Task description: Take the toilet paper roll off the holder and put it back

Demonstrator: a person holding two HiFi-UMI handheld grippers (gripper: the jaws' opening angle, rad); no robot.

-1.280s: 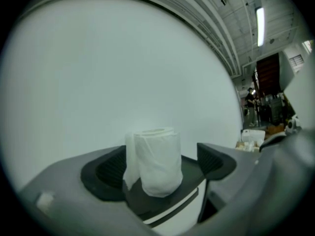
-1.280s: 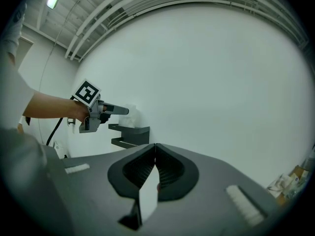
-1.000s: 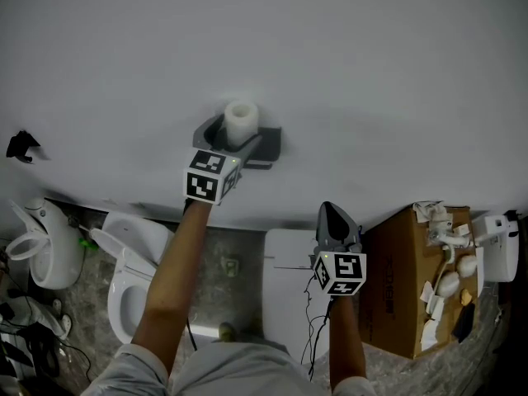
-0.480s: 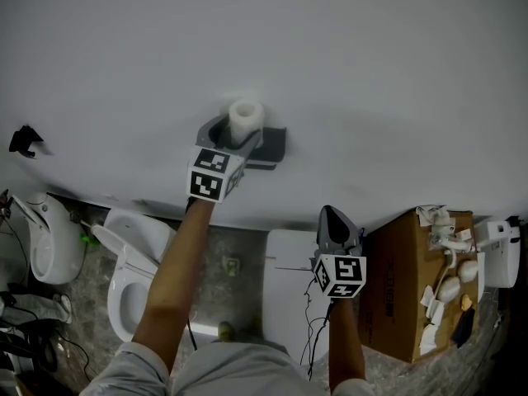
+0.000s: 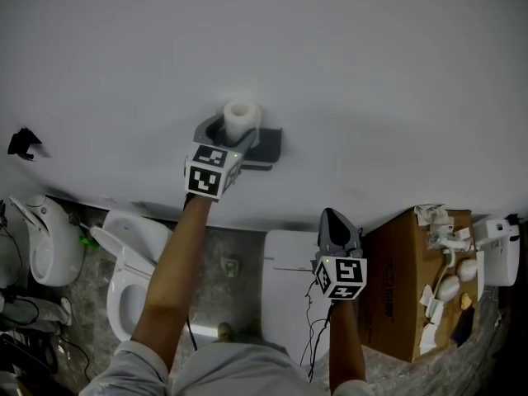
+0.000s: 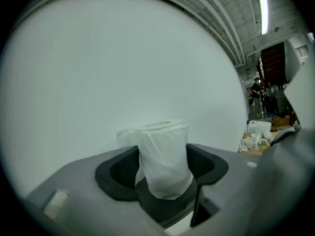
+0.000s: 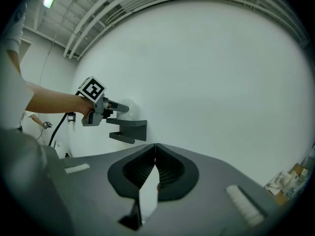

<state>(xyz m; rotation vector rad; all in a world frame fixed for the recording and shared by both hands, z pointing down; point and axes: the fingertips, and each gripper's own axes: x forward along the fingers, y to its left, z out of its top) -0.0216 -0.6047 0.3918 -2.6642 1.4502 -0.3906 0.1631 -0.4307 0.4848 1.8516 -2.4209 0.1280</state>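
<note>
A white toilet paper roll (image 5: 241,118) stands out from the dark grey wall holder (image 5: 269,143) on the white wall. My left gripper (image 5: 238,132) reaches up to it. In the left gripper view the roll (image 6: 164,156) fills the gap between both dark pads (image 6: 120,173), which press its sides. My right gripper (image 5: 334,221) hangs lower and to the right, away from the holder. Its jaws meet at the tips (image 7: 155,149) with nothing between them. The right gripper view shows the holder (image 7: 129,130) and the left gripper (image 7: 98,107) off to the left.
Below the wall stand two toilets (image 5: 130,279) (image 5: 45,242) at the left and a white cistern (image 5: 289,291) in the middle. A cardboard box (image 5: 408,279) with white fittings on it is at the right. A small black fixture (image 5: 21,143) sticks out of the wall at far left.
The left gripper stays at the holder with the roll between its jaws, shifting only slightly. The right gripper has not moved.
</note>
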